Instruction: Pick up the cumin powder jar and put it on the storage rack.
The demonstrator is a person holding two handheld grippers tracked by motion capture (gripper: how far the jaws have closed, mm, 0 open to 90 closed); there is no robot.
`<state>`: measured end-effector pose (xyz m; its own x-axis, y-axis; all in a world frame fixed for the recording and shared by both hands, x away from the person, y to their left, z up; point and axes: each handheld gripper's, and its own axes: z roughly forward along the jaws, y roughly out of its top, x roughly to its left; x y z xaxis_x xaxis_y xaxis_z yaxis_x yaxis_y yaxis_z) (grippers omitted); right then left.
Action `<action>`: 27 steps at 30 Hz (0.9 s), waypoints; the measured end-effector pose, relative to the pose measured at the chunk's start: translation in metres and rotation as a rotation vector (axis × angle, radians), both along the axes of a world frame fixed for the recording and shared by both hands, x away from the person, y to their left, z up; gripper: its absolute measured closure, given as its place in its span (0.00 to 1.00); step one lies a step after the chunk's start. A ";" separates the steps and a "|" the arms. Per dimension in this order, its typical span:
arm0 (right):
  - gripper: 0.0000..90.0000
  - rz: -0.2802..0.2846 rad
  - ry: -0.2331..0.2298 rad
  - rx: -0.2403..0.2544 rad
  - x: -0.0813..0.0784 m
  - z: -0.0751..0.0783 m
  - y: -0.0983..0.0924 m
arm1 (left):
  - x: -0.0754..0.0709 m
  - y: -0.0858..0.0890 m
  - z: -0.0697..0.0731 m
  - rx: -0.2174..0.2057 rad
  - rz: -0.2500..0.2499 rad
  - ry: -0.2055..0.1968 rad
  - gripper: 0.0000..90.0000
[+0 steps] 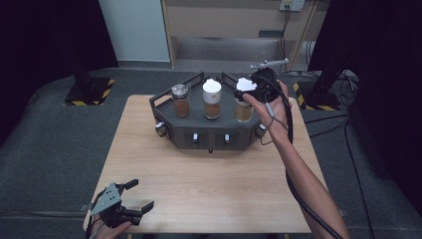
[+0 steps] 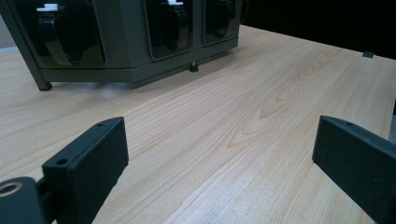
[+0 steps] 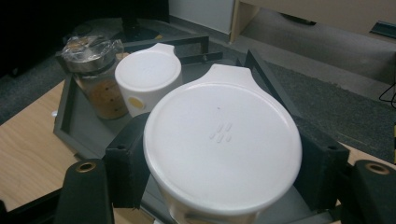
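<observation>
1. Pale wooden table (image 1: 209,189) on grey carpet carries one dark grey angular rack (image 1: 209,130) with a raised rail, set toward its far edge.
2. At the rack's right end, the right gripper (image 1: 253,92) is clamped on the white-lidded round jar of brown powder (image 1: 244,102); in the right gripper view its two black jaws press on opposite sides of the jar's white lid (image 3: 223,144), just under the rim.
3. Three jars stand in a row on the rack: the held one at the right, a second white-lidded jar of brown powder (image 1: 212,98) in the middle, and a clear glass jar with a shiny metal cap (image 1: 181,100) at the left.
4. In the right gripper view the middle jar (image 3: 148,79) sits just beside the held lid, with the glass jar (image 3: 93,74) beyond it; nothing stands between them.
5. One black cable (image 1: 291,149) trails from the right gripper along the person's forearm.
6. Well apart, at the table's near left corner, the left gripper (image 1: 137,195) has its two jaws spread wide with nothing between them, only bare wood (image 2: 224,154).
7. Facing it, the rack's front (image 2: 130,42) shows three dark recessed bays.
</observation>
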<state>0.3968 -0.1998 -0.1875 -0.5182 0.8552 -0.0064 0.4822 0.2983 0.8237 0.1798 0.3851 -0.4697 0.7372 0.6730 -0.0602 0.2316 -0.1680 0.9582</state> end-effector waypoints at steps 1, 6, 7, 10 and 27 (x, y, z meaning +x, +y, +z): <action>0.34 -0.003 0.001 -0.001 0.003 -0.001 0.002 | 0.000 0.000 0.000 0.001 0.001 0.000 0.03; 0.34 -0.028 -0.003 0.001 0.015 -0.007 0.007 | 0.000 0.000 0.000 0.000 0.000 -0.001 0.03; 0.34 -0.033 -0.004 -0.003 0.018 -0.009 0.008 | 0.000 0.000 0.000 0.000 0.000 -0.001 0.03; 0.34 -0.048 -0.004 -0.007 0.025 -0.014 0.009 | 0.000 0.000 0.000 -0.002 0.000 0.001 0.03; 0.34 -0.069 0.002 -0.020 0.049 -0.039 0.008 | 0.000 0.000 0.000 0.002 -0.002 0.001 0.03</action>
